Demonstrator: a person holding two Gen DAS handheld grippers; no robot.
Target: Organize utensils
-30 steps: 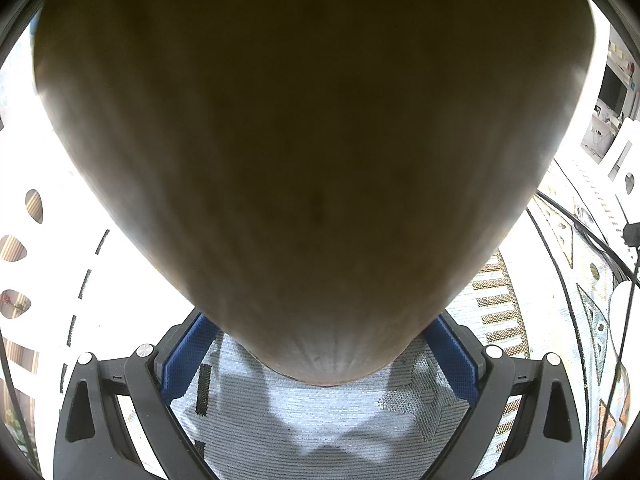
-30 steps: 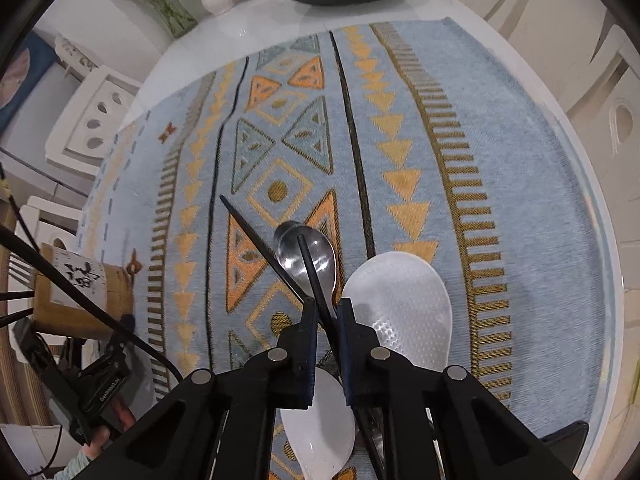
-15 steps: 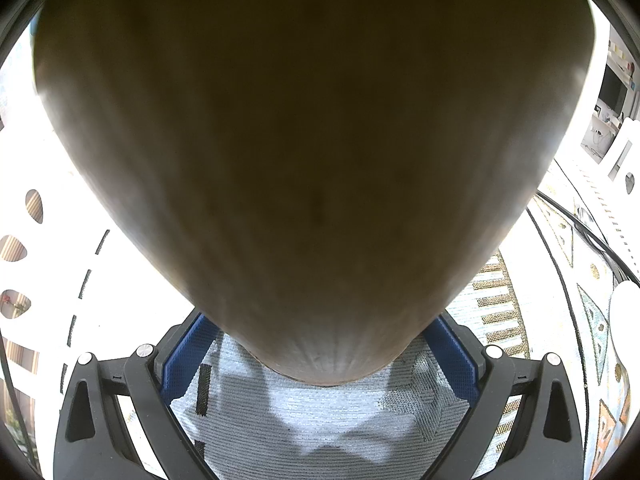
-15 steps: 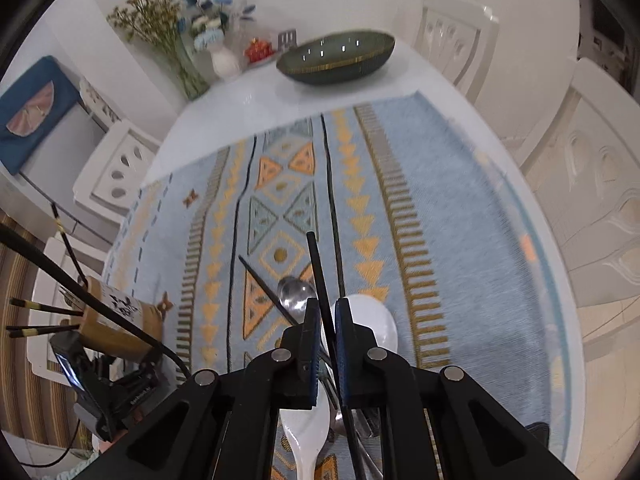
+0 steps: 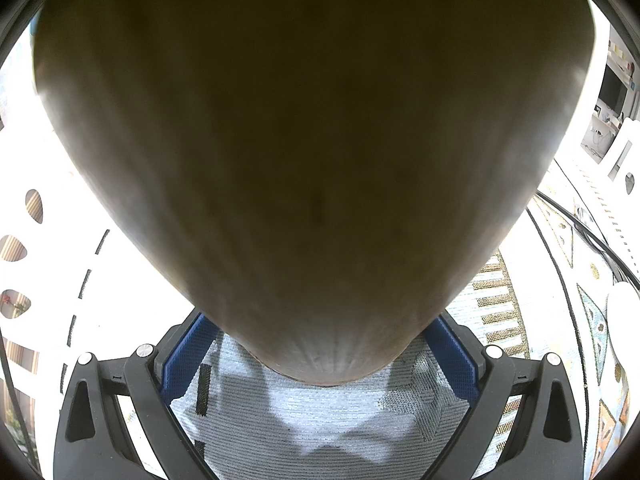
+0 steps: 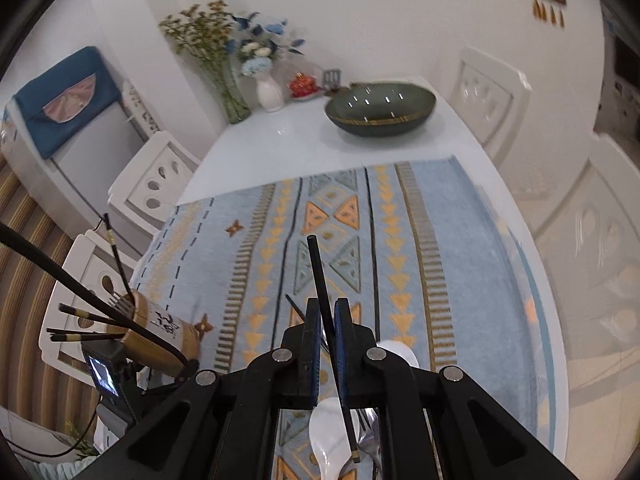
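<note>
My right gripper [image 6: 328,320] is shut on a black chopstick [image 6: 318,268], which hangs above the patterned blue cloth [image 6: 460,280]. Beneath the jaws lie two white spoons [image 6: 326,440] [image 6: 396,350], and a second black chopstick [image 6: 294,306] pokes out to the left. A bamboo utensil holder [image 6: 160,332] is at the left, tilted, with several chopsticks [image 6: 80,312] and a fork [image 6: 120,300] in it. In the left wrist view that holder [image 5: 312,140] fills the picture, and my left gripper [image 5: 320,344] is shut on it, with both blue pads [image 5: 184,356] against its sides.
At the far end of the white table are a dark green bowl [image 6: 380,114] and vases of flowers [image 6: 268,92]. White chairs [image 6: 156,176] stand along both sides. The table's right edge [image 6: 544,280] runs close to the cloth.
My right gripper has risen with the chopstick, lifting it off the spoons and the cloth. The left gripper and the holder have not moved.
</note>
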